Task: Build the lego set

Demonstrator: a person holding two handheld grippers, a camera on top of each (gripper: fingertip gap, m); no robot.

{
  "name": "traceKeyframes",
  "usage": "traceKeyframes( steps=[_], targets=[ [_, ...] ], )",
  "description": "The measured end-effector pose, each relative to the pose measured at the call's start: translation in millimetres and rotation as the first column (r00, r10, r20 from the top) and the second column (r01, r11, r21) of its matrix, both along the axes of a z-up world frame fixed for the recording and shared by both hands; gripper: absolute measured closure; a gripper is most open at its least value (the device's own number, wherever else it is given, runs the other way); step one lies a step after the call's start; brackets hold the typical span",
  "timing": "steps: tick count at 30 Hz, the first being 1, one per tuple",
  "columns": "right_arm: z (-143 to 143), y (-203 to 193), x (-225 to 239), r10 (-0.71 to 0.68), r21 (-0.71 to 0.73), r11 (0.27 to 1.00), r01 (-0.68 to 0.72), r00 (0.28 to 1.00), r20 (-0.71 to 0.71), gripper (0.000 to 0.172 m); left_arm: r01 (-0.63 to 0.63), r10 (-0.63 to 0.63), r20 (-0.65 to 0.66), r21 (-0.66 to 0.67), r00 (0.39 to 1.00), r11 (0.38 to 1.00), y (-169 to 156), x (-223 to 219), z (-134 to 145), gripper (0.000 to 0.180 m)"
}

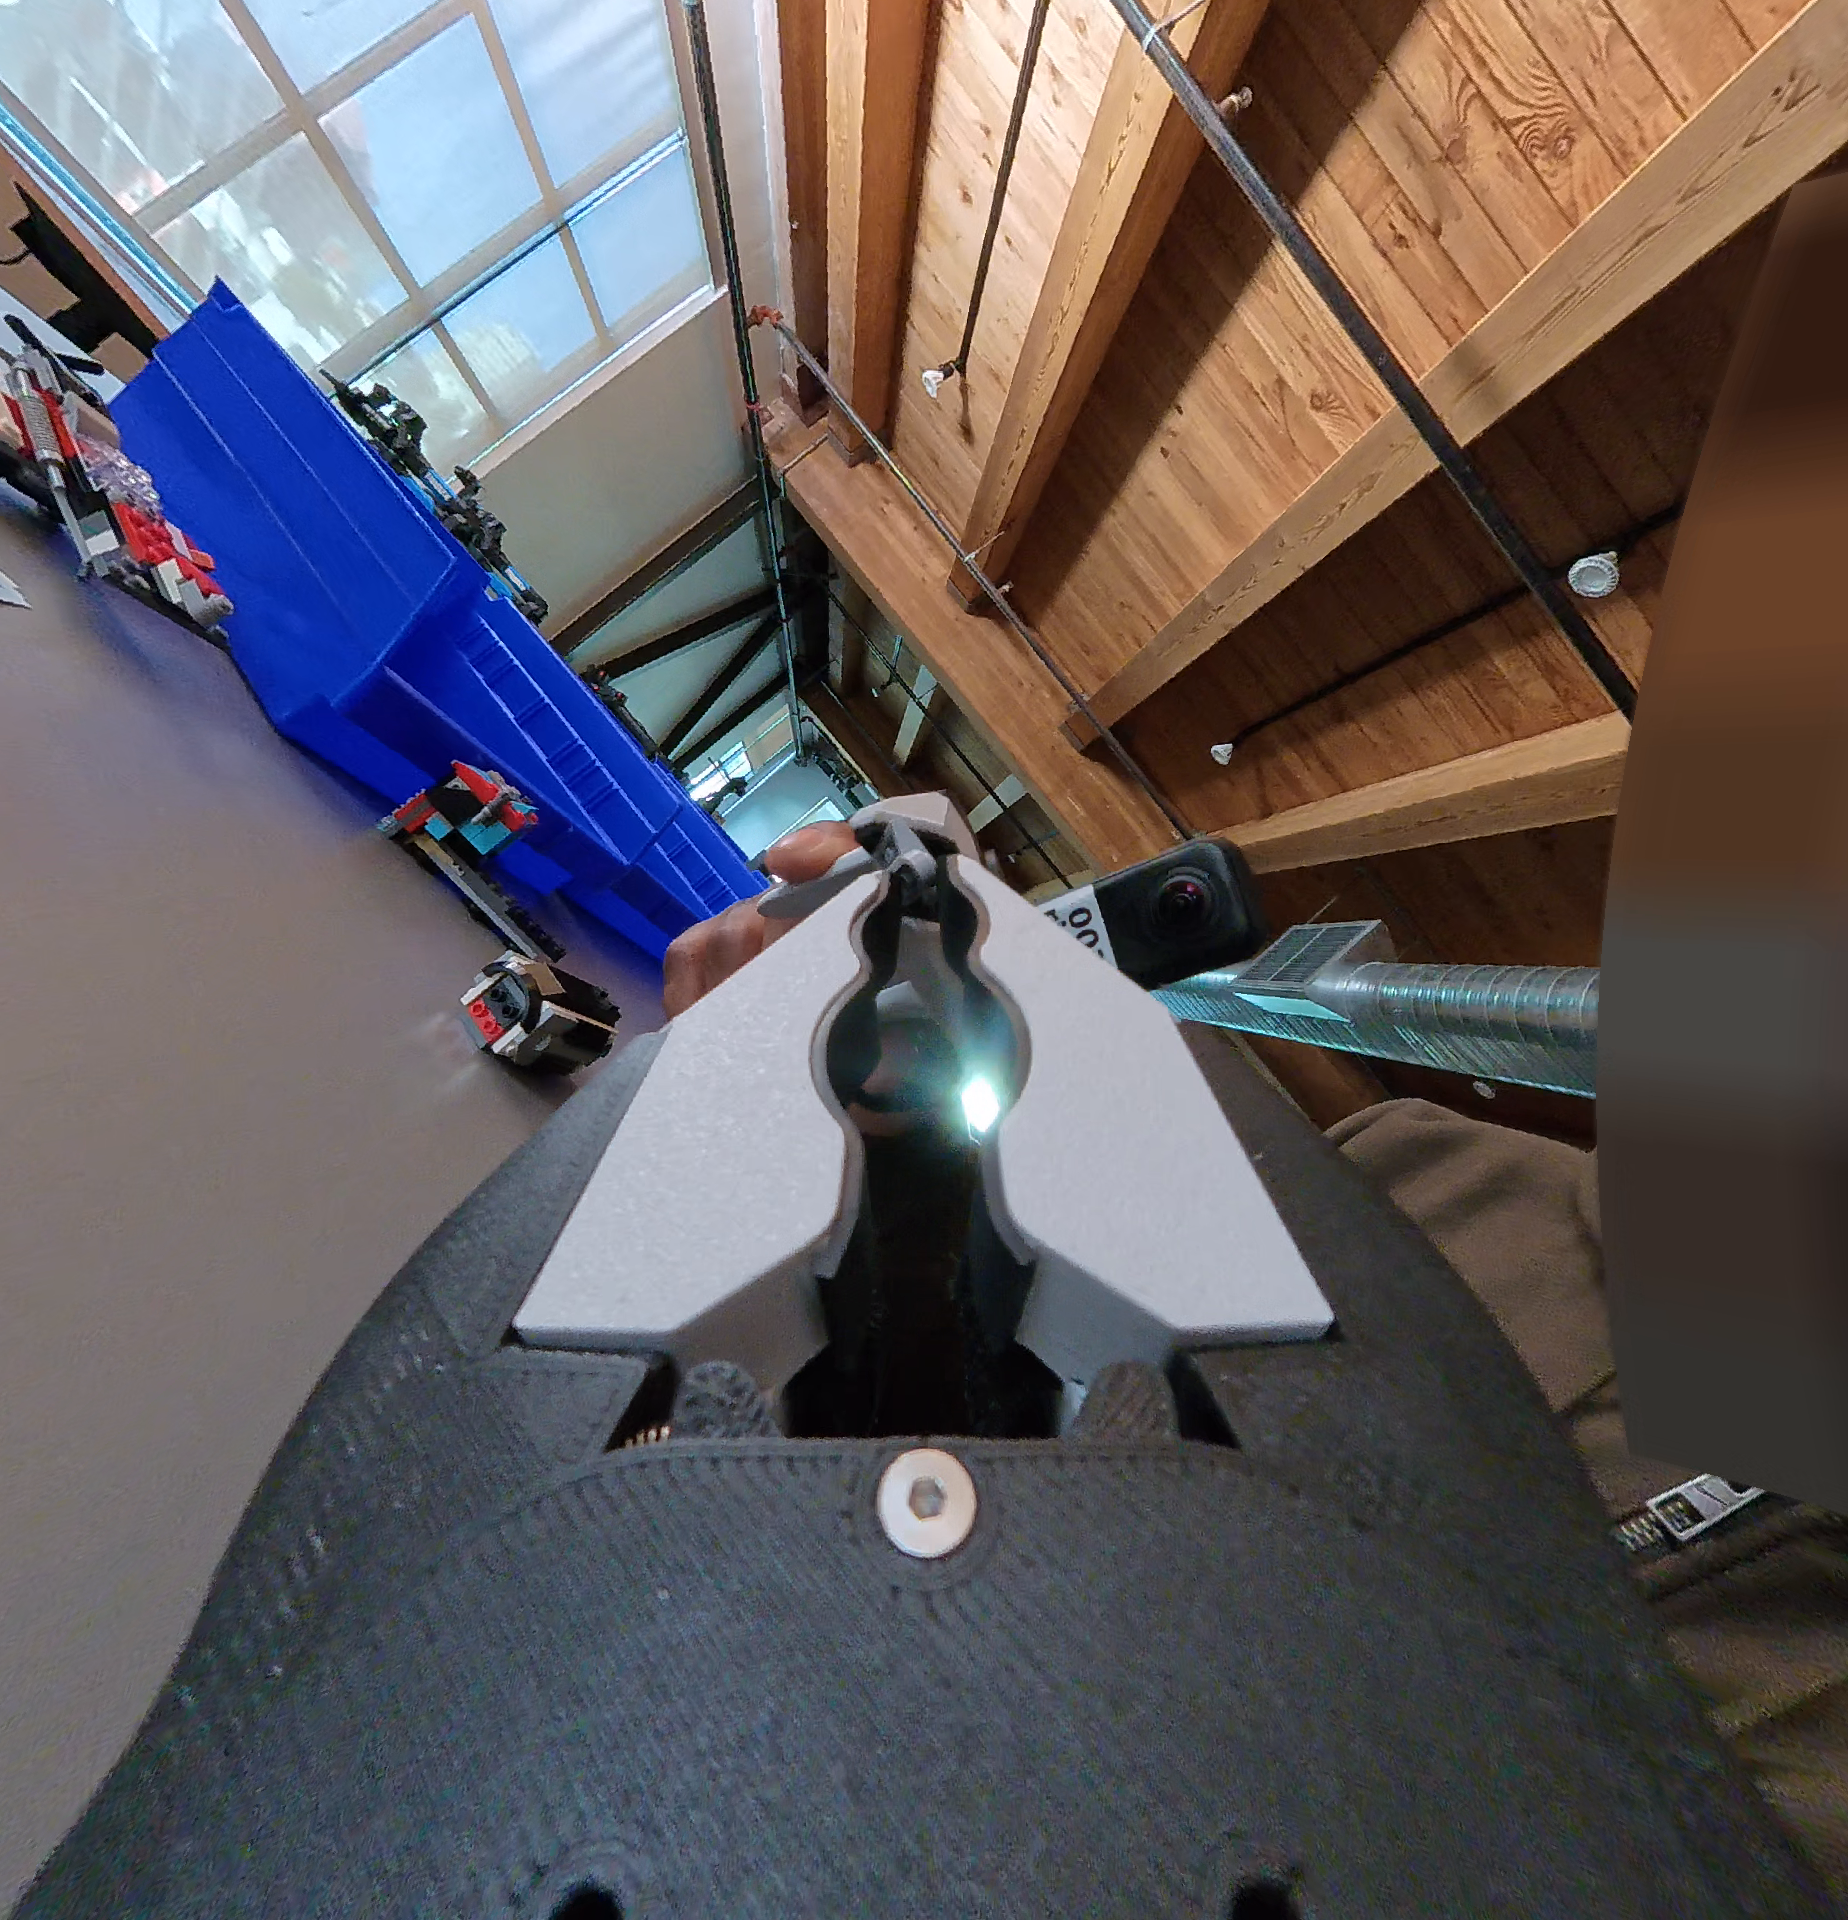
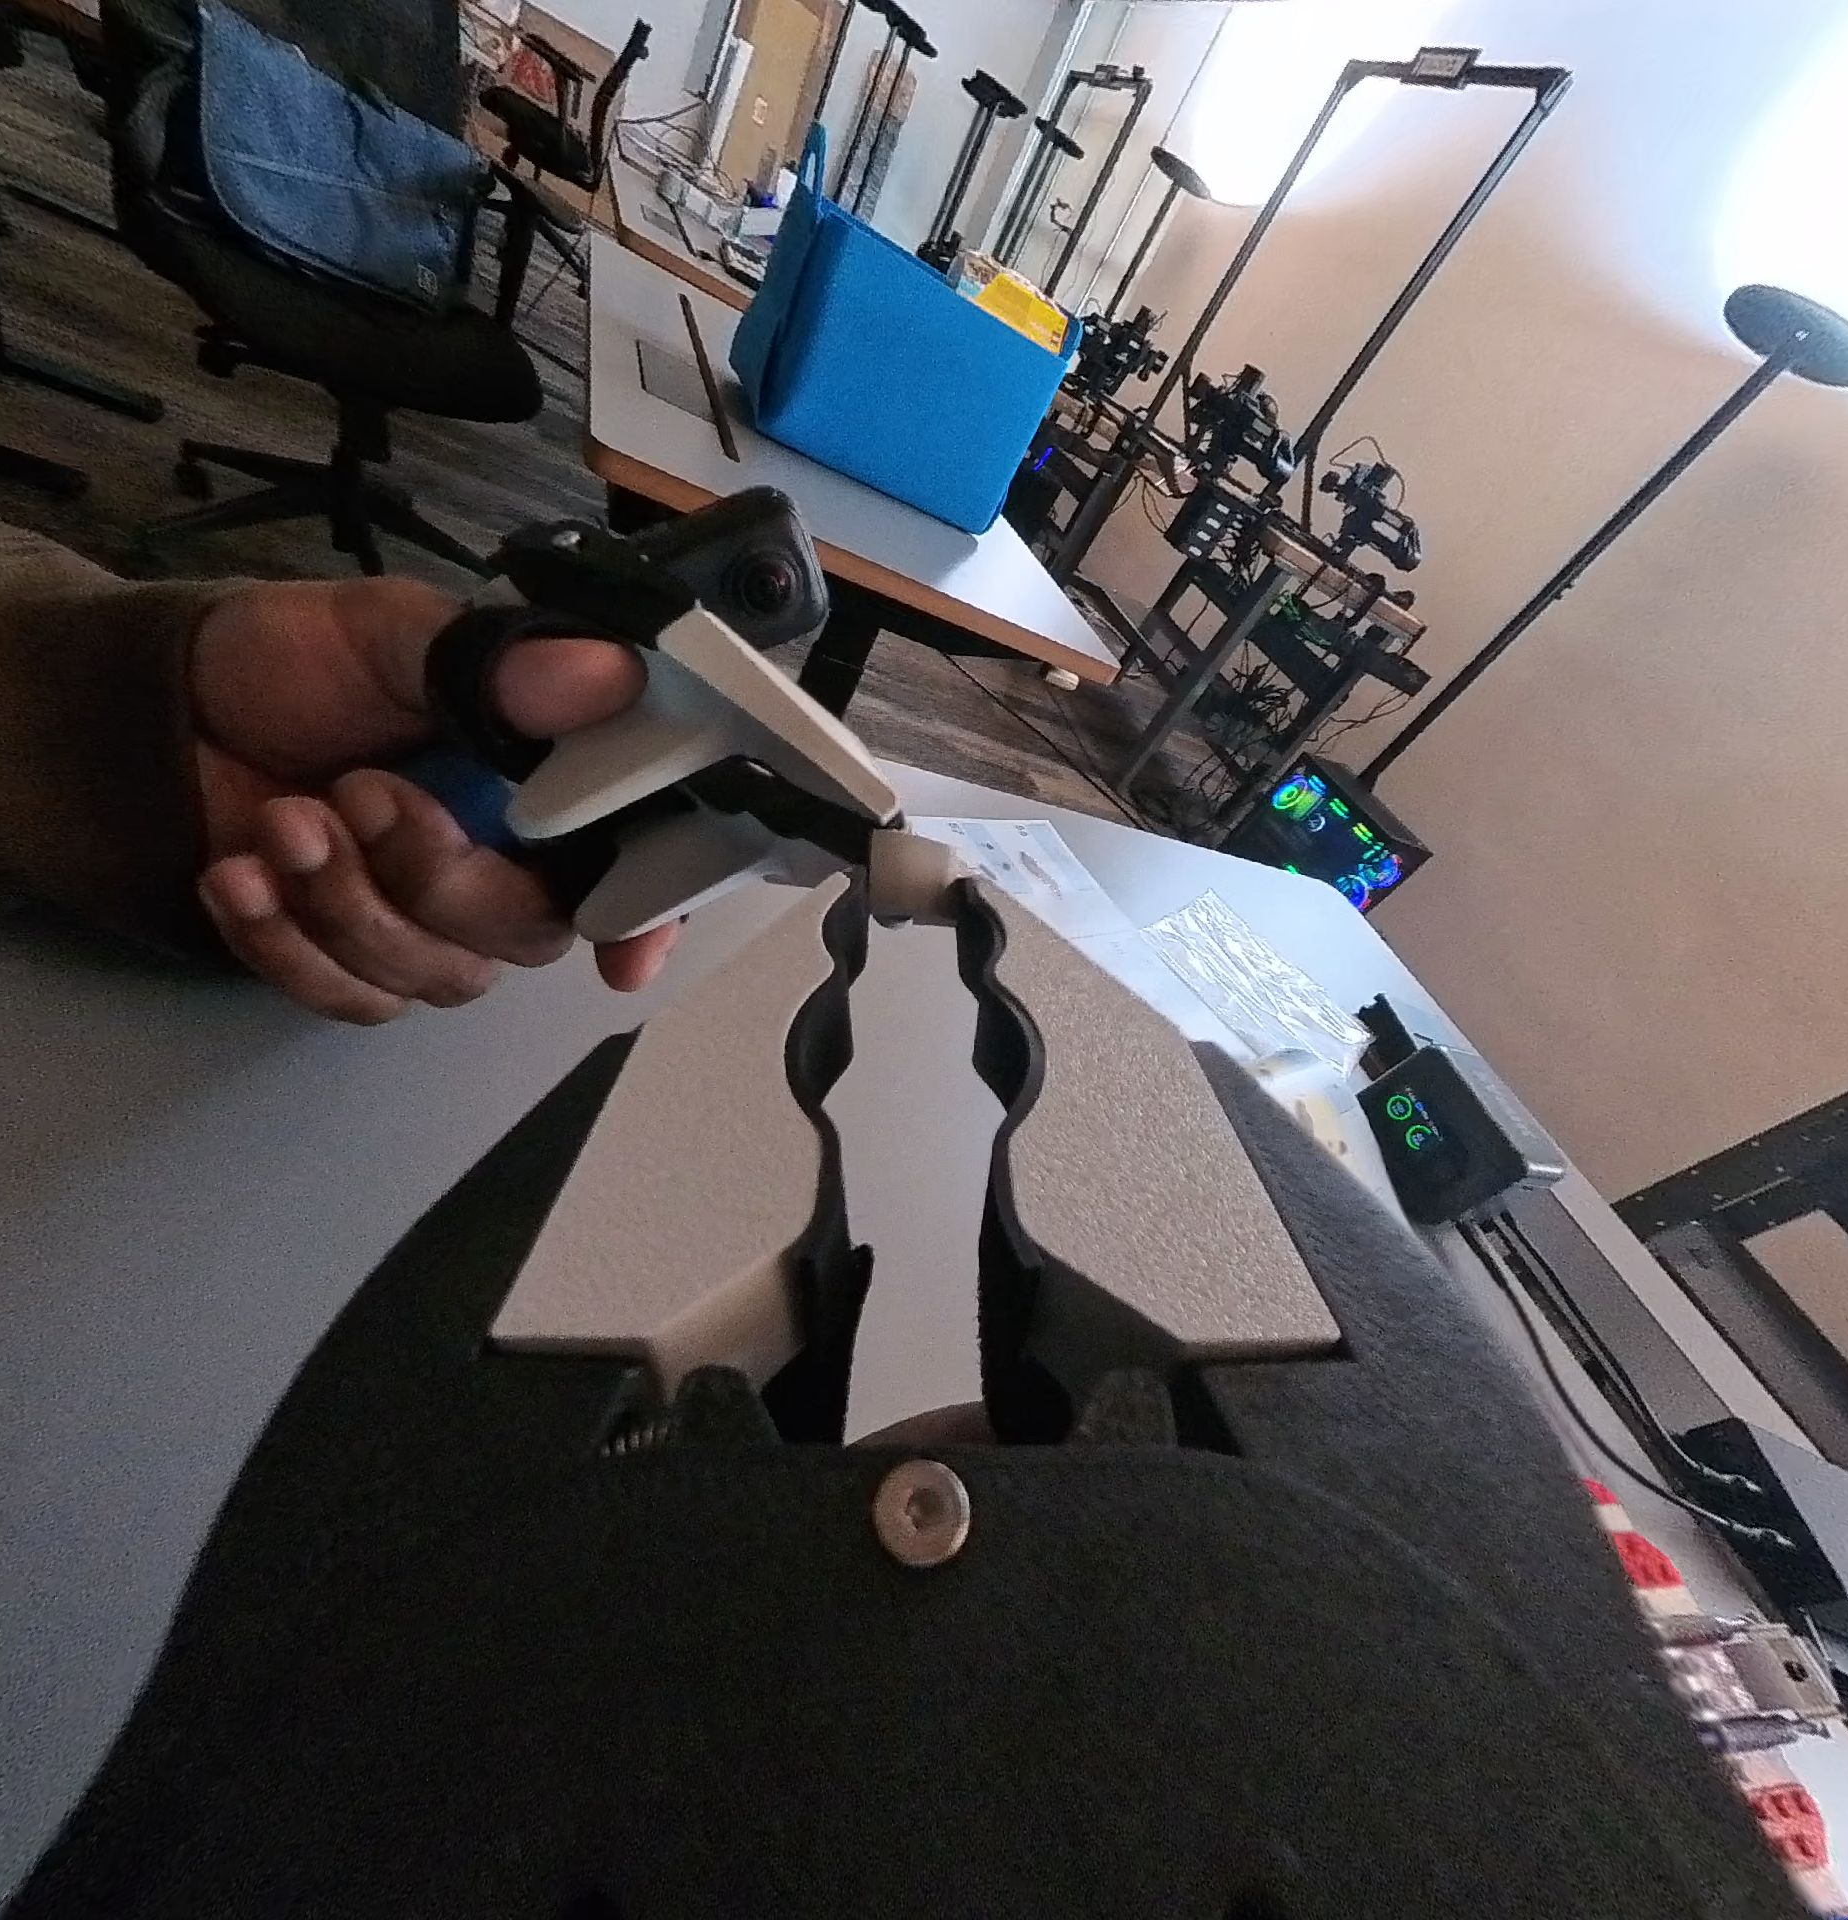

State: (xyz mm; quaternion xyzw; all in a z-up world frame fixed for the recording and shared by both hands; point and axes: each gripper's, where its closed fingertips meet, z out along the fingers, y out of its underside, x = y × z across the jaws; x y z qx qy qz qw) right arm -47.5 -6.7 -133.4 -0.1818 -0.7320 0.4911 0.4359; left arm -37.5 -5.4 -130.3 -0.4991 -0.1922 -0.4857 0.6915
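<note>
Left wrist view: the left gripper (image 1: 915, 883) has its jaws clamped on a small grey toy-brick part (image 1: 878, 852) at the very tips, and the right gripper (image 2: 904, 899) grips the same part from the other side, so it hangs between the two above the table (image 1: 120, 935). It looks light, stiff and smooth, likely to twist or pop free under a tip hold; a grip on its thicker body rather than its thin blade would seem surer. Near left lies a black-and-red brick model (image 1: 541, 1018), farther off another (image 1: 473, 821) against blue bins (image 1: 328, 540).
</note>
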Motion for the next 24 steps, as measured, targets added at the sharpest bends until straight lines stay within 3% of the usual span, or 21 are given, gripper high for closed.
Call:
traceKeyframes(
  steps=[24],
  targets=[
    [-10.4,-0.5,-5.5,-0.058,0.112,0.992,0.059,0.998,-0.018,0.161,-0.001,0.001,0.004,0.003,1.000,1.000,0.1,-0.3,-1.5,0.170]
  ],
)
